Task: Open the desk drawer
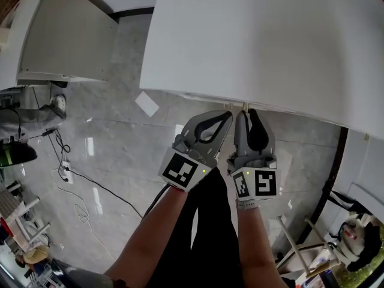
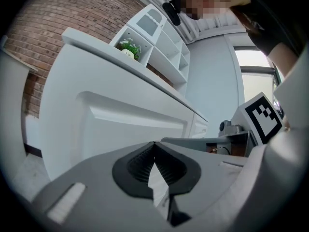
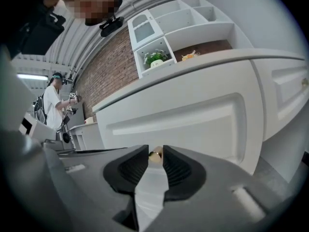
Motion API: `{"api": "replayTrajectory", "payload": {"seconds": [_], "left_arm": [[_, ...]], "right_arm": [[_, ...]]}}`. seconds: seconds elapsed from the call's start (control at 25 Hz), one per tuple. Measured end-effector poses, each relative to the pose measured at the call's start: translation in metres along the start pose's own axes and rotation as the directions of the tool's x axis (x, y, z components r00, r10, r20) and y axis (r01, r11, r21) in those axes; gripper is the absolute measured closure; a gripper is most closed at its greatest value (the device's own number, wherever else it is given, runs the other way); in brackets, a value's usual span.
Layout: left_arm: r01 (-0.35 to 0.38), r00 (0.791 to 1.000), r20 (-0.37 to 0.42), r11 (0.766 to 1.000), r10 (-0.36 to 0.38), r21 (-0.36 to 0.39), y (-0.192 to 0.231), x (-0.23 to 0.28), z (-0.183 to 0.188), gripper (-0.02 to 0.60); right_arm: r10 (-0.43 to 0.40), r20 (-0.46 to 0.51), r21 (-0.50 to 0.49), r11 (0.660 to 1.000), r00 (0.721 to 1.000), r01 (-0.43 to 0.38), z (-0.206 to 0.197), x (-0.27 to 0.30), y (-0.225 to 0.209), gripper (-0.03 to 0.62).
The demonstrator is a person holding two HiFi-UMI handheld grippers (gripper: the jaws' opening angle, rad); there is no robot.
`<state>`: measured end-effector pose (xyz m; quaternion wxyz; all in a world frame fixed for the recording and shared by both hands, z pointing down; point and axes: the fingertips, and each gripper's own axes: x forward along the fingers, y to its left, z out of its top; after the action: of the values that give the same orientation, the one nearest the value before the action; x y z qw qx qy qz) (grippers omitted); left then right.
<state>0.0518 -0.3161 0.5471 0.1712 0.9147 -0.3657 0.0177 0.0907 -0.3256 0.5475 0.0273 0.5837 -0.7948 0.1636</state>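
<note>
1. Drawer front (image 3: 193,122), a white recessed panel, sits directly under the edge of the white desk top (image 1: 270,41). As far as I can tell it lies flush with the desk, so it is closed.
2. A small brass knob (image 3: 155,154) stands out from the middle of that panel.
3. My right gripper (image 3: 155,152) has its jaws drawn narrow. The two black ribbed pads flank the knob at their very tips and appear to pinch it.
4. My left gripper (image 2: 154,145) has its jaws closed tip to tip with nothing between them. It points at the same white desk face.
5. In the head view the two grippers lie side by side, nearly touching, with their noses at the desk's front edge. The right one's marker cube (image 2: 263,117) shows at the right of the left gripper view.
6. A white shelf unit (image 3: 183,23) rises on the desk against a brick wall (image 3: 104,71). A green plant (image 3: 155,58) sits in one of its compartments.
7. Below me is a grey marbled floor (image 1: 120,149), with a black cable (image 1: 90,182) trailing across it.
</note>
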Motion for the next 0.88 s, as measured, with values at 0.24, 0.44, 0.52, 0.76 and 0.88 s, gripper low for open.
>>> {"api": "replayTrajectory", "payload": {"seconds": [0.24,0.44,0.52,0.76,0.88], "left_arm": [[-0.002,1.000,0.008,1.000,0.002,0.009,0.005,0.004,-0.002,0.578],[-0.004,1.000,0.001,1.000,0.004,0.016,0.003,0.003,-0.006,0.578],[-0.003,1.000,-0.003,1.000,0.003,0.018,0.004,0.001,-0.008,0.578],[-0.010,1.000,-0.010,1.000,0.011,0.009,0.011,-0.008,-0.011,0.578],[-0.016,1.000,-0.008,1.000,0.016,0.012,0.011,-0.010,-0.010,0.578]], "right_arm": [[-0.055,0.018,0.021,0.998,0.998,0.055,0.000,0.013,-0.002,0.513],[-0.096,0.040,0.053,0.994,0.995,0.094,0.001,0.012,-0.004,0.511],[-0.118,0.041,0.057,0.992,0.992,0.115,0.000,0.013,-0.003,0.513],[-0.163,0.035,0.117,0.981,0.986,0.158,-0.006,0.016,-0.001,0.500],[-0.190,0.035,0.145,0.972,0.981,0.183,-0.008,0.015,-0.006,0.500]]}}
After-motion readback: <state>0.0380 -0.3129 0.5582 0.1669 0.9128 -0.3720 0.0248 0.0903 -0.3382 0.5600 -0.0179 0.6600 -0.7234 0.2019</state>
